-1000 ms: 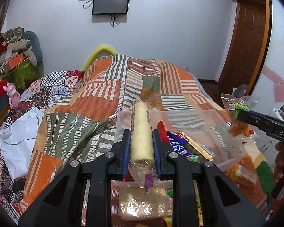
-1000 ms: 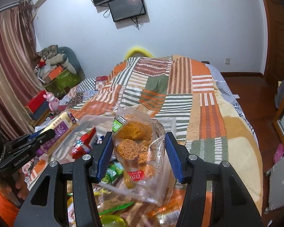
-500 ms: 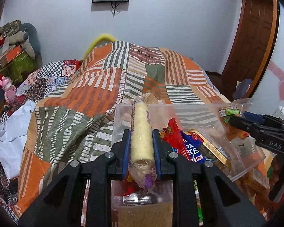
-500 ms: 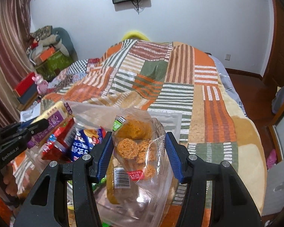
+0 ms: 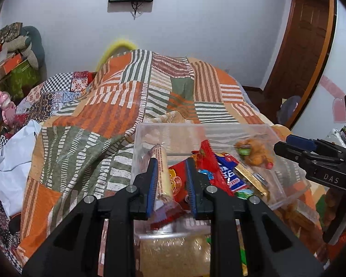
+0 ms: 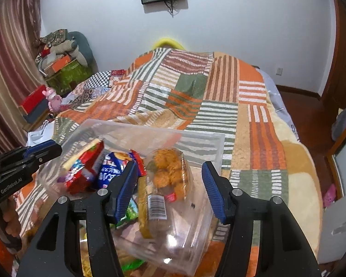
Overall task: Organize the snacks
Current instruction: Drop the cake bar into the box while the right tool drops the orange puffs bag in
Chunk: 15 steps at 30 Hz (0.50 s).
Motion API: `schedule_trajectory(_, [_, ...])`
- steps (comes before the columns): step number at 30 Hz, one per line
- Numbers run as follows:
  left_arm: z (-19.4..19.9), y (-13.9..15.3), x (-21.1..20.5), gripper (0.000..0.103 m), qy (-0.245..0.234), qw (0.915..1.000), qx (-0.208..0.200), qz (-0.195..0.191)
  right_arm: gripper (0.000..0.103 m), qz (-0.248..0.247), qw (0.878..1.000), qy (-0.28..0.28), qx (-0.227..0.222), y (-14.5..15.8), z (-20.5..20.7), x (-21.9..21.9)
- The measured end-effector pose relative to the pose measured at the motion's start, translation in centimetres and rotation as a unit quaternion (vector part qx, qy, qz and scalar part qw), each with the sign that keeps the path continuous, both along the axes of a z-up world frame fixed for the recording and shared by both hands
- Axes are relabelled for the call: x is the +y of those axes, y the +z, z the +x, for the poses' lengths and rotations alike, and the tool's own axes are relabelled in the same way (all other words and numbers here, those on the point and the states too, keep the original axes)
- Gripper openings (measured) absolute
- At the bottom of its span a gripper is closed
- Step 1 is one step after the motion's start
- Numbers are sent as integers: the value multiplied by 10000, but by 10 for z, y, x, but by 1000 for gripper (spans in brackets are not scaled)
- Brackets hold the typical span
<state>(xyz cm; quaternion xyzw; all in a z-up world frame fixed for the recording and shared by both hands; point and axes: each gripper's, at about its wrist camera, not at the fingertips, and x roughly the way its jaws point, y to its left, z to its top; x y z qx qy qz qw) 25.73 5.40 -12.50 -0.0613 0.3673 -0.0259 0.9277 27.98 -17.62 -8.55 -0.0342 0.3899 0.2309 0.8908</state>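
Item: clear bin (image 5: 260, 130) on the bed (image 5: 117, 115), part-filled with snacks.

Left gripper (image 5: 170, 173): we find its jaws opening, the cracker roll (image 5: 162, 173) still between them, leaning against the left pad and clear of the right one, its far end down in the bin's left corner.

Right gripper (image 6: 170, 180): we find its jaws opening and loose around the noodle bag (image 6: 168, 180), neither pad pressing it; the bag lies in the bin's right side, beside the red packet (image 6: 85, 168) and blue packet (image 6: 110, 168).
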Motion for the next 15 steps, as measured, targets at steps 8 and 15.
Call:
schedule_trajectory(8, [-29, 21, 0, 26, -39, 10000, -67, -13, 55, 112, 9996, 22, -270, 23, -30, -16])
schedule_trajectory(15, [-65, 28, 2, 35, -52, 9999, -18, 109, 56, 113, 9992, -28, -385, 31, -58, -36])
